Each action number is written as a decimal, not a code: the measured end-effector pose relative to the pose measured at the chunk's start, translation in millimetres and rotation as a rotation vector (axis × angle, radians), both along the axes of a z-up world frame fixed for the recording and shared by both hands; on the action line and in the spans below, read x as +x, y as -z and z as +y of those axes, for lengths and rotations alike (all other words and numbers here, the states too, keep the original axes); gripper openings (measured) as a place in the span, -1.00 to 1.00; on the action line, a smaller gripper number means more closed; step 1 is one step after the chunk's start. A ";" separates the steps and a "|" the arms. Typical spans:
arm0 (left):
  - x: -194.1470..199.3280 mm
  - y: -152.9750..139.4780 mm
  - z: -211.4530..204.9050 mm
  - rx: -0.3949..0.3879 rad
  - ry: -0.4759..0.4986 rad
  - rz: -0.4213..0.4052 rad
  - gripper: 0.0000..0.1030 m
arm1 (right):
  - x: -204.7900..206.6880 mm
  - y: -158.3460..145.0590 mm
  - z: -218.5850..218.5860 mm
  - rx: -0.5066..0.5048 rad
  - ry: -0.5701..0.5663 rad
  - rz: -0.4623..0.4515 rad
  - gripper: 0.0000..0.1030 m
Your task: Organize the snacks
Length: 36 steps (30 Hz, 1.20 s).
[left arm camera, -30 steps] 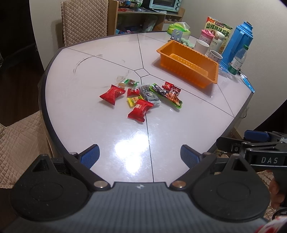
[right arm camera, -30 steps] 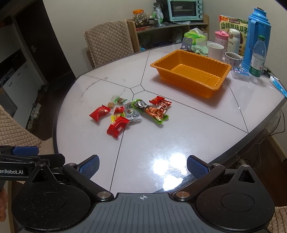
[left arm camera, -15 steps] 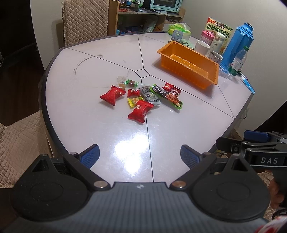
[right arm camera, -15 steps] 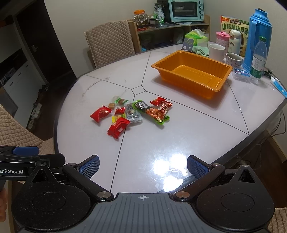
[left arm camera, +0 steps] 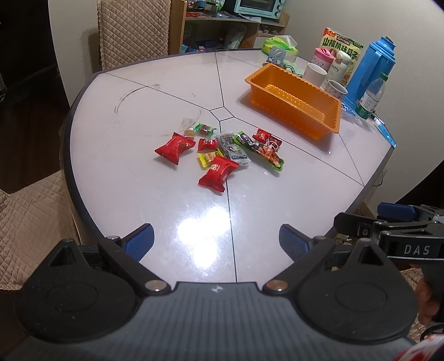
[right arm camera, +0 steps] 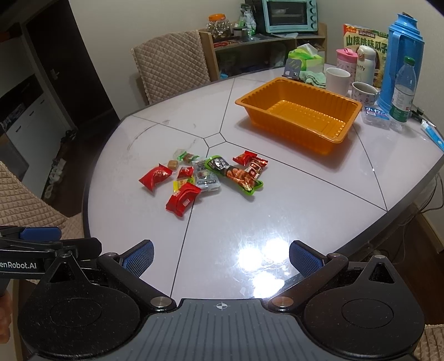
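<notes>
Several wrapped snacks lie in a loose pile mid-table: two red packets [left arm camera: 174, 146] [left arm camera: 218, 173], a long green sausage pack [left arm camera: 259, 150], a grey pack [left arm camera: 233, 148] and small candies. The same pile shows in the right wrist view, with the red packet [right arm camera: 183, 198] nearest and the green sausage pack [right arm camera: 236, 175] beside it. An empty orange tray [left arm camera: 294, 100] [right arm camera: 298, 111] stands beyond the pile to the right. My left gripper [left arm camera: 216, 240] and my right gripper [right arm camera: 221, 257] both hang open over the table's near edge, well short of the snacks, holding nothing.
At the table's far right stand a blue thermos [right arm camera: 402, 58], a water bottle [right arm camera: 402, 89], cups [right arm camera: 337, 79], a snack box and tissues. A quilted chair [right arm camera: 172, 69] sits behind the table and a shelf with a toaster oven [right arm camera: 288, 15] stands by the wall.
Both grippers have drifted slightly; the pile and tray sit a little differently in each view. Nothing was picked up, and both stay open.
</notes>
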<state>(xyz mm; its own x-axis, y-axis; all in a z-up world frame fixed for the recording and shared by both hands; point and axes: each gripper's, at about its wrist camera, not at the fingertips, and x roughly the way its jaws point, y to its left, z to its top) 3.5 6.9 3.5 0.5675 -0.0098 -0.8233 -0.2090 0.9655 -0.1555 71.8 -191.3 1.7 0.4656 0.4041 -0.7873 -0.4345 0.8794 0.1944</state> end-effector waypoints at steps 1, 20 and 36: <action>1.4 0.3 0.3 -0.001 -0.002 0.002 0.86 | 1.1 1.1 -0.1 0.000 -0.001 0.001 1.00; 27.9 10.1 -6.2 -0.013 -0.020 0.024 0.86 | 25.9 11.5 -8.5 0.014 -0.008 0.022 1.00; 69.1 43.4 -9.1 0.051 -0.012 0.010 0.72 | 73.8 35.6 -28.7 0.083 0.006 0.006 1.00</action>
<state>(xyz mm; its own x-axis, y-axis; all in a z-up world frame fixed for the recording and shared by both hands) 72.6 -2.1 -39.9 0.5590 0.0390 -0.8282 -0.2221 0.9694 -0.1043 145.5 -220.0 -33.9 0.4639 0.4655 -0.7538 -0.4283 0.8626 0.2691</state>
